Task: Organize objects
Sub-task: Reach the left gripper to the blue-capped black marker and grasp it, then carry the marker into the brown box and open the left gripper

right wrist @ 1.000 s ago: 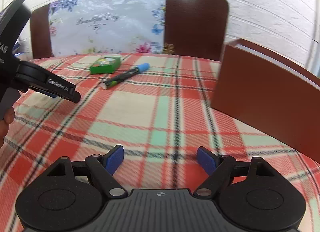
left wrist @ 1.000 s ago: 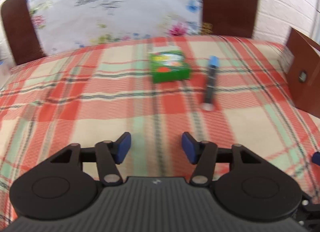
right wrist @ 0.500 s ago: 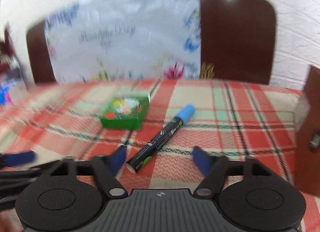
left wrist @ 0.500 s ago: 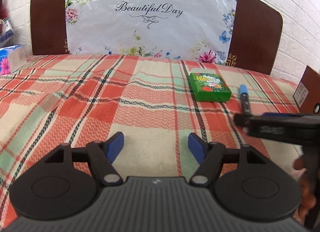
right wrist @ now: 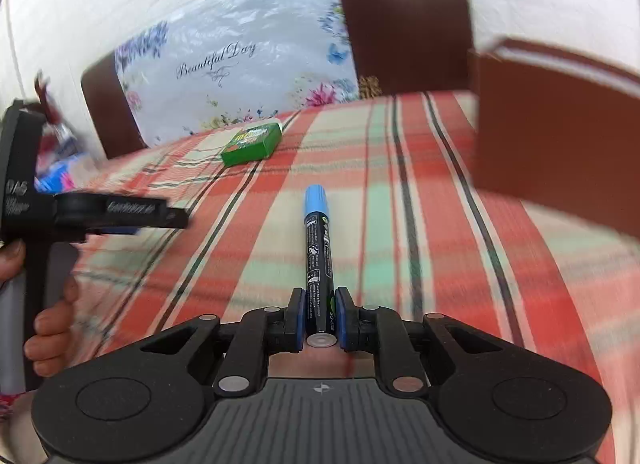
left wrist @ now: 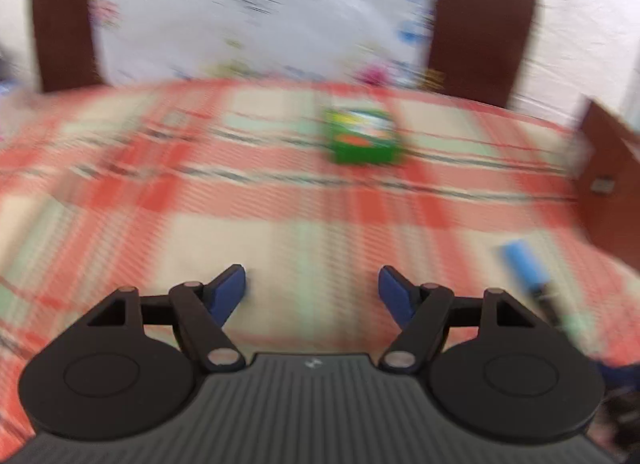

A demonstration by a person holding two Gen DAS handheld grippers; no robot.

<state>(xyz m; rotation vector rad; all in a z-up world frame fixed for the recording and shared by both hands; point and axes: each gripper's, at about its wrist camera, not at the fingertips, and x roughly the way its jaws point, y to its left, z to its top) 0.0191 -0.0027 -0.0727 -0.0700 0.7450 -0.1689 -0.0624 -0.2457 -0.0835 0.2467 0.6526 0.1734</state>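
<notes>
My right gripper (right wrist: 319, 318) is shut on the black marker (right wrist: 319, 260) with a blue cap, gripping its rear end; the marker points forward above the plaid tablecloth. The marker's blue cap also shows blurred at the right of the left wrist view (left wrist: 524, 264). A green box (left wrist: 362, 137) lies on the cloth far ahead of my left gripper (left wrist: 312, 288), which is open and empty. The green box also shows in the right wrist view (right wrist: 252, 141). My left gripper appears at the left of the right wrist view (right wrist: 120, 211).
A brown open box (right wrist: 560, 135) stands at the right, also seen in the left wrist view (left wrist: 612, 183). A brown headboard with a floral "Beautiful Day" cover (right wrist: 240, 63) is behind. A blue tissue pack (right wrist: 60, 175) lies far left.
My right gripper has closed on the marker and lifted it off the cloth. The left wrist view has swung and is now blurred; the left gripper stays open.
</notes>
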